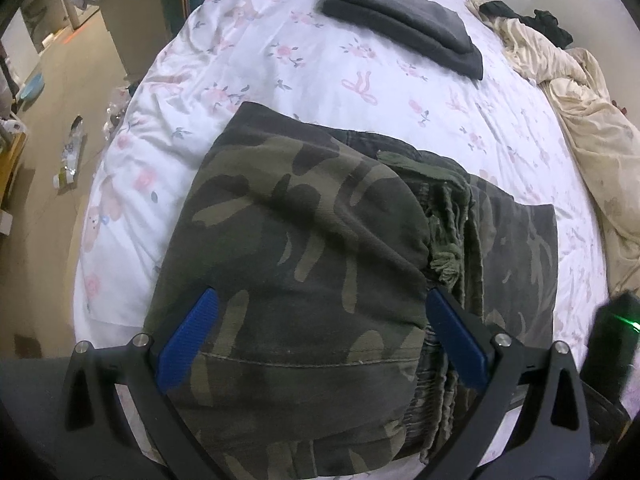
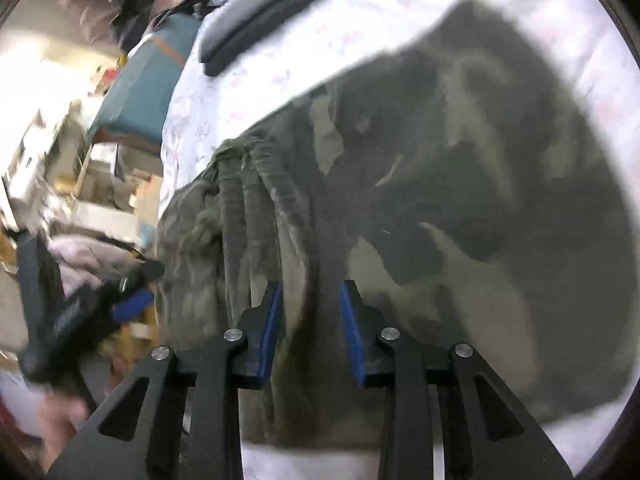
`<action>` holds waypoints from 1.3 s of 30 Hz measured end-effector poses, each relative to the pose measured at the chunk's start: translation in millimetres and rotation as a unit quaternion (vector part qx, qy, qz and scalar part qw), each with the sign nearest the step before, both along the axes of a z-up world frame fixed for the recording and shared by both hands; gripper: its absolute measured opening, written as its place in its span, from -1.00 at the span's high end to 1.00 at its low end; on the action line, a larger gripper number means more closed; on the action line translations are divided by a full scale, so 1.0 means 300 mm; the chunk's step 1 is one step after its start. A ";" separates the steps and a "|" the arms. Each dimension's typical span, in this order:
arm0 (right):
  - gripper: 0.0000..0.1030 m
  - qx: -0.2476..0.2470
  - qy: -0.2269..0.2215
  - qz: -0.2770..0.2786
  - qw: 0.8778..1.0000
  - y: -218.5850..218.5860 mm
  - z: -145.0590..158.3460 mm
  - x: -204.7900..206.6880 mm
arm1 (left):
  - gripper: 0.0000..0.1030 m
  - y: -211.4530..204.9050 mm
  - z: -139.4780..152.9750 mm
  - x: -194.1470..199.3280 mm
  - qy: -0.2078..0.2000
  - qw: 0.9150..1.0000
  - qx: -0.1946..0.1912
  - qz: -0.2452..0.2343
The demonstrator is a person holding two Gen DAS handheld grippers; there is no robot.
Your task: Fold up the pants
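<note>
Left tool (image 1: 320,304) spread wide over camouflage pants (image 1: 304,264), right tool (image 2: 310,300) partly apart (blurred).

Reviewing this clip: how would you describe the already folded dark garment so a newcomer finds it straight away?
Start at the bed with the white floral sheet. Beyond the camouflage pants in the foreground, toward the far edge, lies the folded dark grey garment. It alone is plain charcoal, neatly stacked and flat, unlike the patterned pants and the crumpled cream bedding beside it.
</note>
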State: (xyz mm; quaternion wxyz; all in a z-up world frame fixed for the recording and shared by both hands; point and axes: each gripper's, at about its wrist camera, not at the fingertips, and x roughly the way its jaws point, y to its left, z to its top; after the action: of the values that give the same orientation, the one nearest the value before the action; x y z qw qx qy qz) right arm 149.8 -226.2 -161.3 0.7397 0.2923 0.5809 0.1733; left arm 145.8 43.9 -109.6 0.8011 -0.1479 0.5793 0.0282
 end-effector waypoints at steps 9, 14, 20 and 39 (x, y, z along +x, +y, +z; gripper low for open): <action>0.89 -0.069 -0.105 0.158 0.979 0.222 0.116 -0.020 | -0.98 0.018 -0.001 0.003 0.010 1.000 -0.027 0.007; -0.14 -0.033 -0.088 0.153 0.984 0.182 0.132 0.022 | -0.98 0.002 0.015 0.002 0.007 0.999 -0.034 -0.001; -0.07 -0.154 -0.137 0.034 0.978 -0.121 0.259 0.174 | -0.98 0.010 0.012 -0.004 0.013 0.999 -0.046 0.007; 0.99 -0.216 -0.069 -0.049 0.973 -0.312 0.049 0.454 | -0.98 -0.034 -0.024 0.052 0.030 0.999 -0.032 0.004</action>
State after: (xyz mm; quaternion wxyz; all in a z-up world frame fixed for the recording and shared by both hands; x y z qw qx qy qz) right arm 286.0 -319.8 -146.7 0.8312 0.1409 0.5371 0.0267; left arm 161.5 33.6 -116.8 0.7782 -0.1744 0.6031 0.0171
